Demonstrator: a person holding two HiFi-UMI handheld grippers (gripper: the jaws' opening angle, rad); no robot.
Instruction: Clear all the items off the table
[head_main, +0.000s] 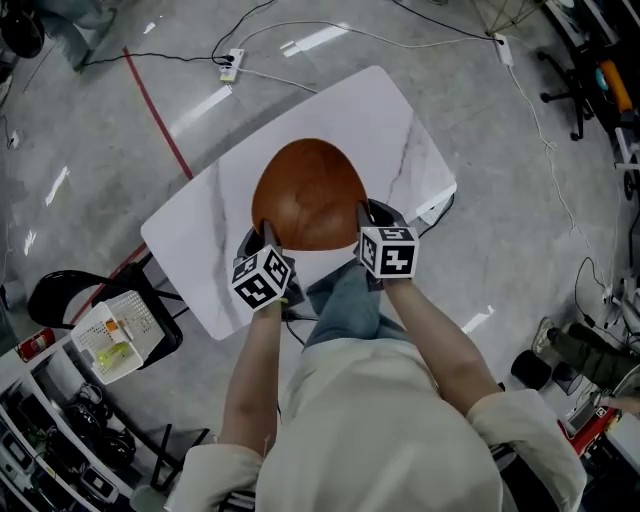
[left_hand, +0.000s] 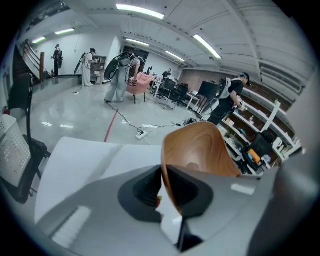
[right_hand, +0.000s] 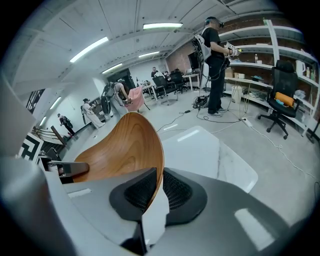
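The person's cream-coloured top (head_main: 390, 430) fills the bottom of the head view, with both bare forearms reaching forward from it. Beyond them stands the white, marble-veined desk (head_main: 400, 130), set at a slant on a glossy grey floor (head_main: 80, 150). Over the middle of the desk is a large, round wooden bowl (head_main: 310, 195), its brown grain plain to see, and nothing else lies on the white top. The bowl is carried at its near rim from two sides. The left hand-held gripper (left_hand: 162, 182) is closed on the rim, with the thin wooden wall pinched between its dark ribbed pads. The right hand-held gripper (right_hand: 157, 192) is clamped on the rim in the same way, a little further round. In both gripper views the white top shows below and beyond the bowl, which looks to be clear of the surface. To the left of the desk a black chair (head_main: 60, 295) stands beside a white basket (head_main: 115, 335). A red line (head_main: 158, 115) crosses the floor, and a white power strip (head_main: 230, 65) lies beyond the desk's far edge.
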